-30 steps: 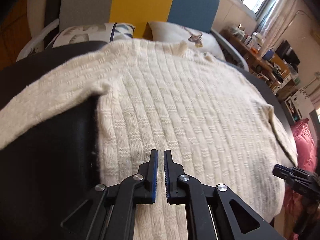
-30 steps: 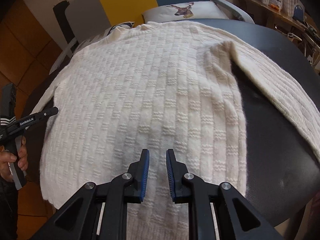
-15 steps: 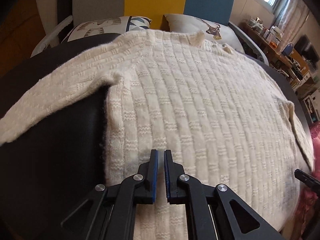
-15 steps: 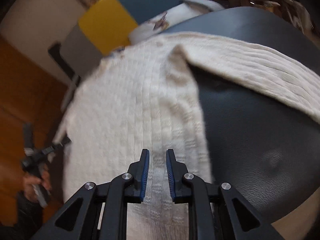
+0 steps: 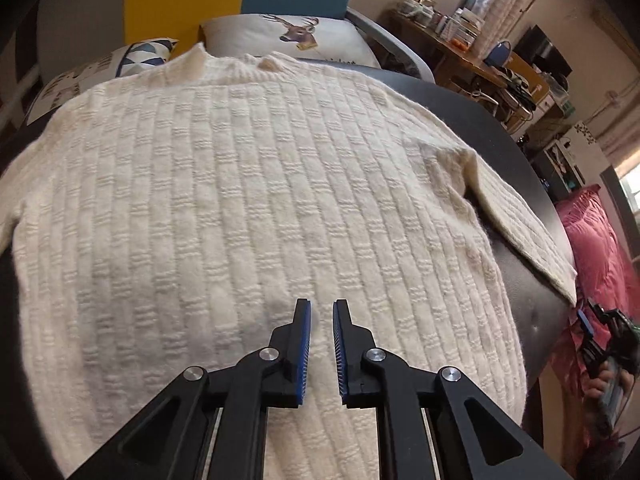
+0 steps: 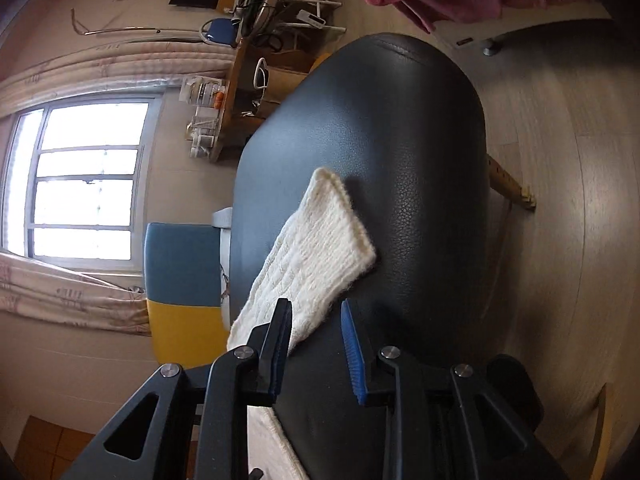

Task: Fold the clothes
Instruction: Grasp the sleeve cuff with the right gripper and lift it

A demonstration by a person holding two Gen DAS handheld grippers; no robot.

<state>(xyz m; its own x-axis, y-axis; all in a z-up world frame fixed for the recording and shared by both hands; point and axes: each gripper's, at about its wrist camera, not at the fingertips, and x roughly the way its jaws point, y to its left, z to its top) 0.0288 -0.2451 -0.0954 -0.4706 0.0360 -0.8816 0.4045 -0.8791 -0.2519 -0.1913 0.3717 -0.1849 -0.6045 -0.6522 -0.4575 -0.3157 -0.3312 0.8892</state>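
the cream sweater (image 5: 256,208) lay flat on the dark counter (image 5: 516,148). the left tool (image 5: 321,312), over its lower middle, was opening, holding nothing. the right tool (image 6: 316,312) had swung to the sleeve (image 6: 316,256), opening, probably to fold it inward.

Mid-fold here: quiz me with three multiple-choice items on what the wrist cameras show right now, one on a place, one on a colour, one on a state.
1. Where does the sweater lie?
A. On the dark padded table
B. On the floor
C. Over a chair back

2. What colour are the pads on the fingers of the left gripper?
A. Red
B. Blue
C. Green

3. How does the sweater's sleeve lie in the right wrist view?
A. Folded across the chest
B. Rolled into a ball
C. Stretched out flat on the table

Answers:
1 A, the knit is spread over the dark surface.
2 B, blue strips line both fingers.
3 C, the cuff end lies flat ahead of the right gripper.
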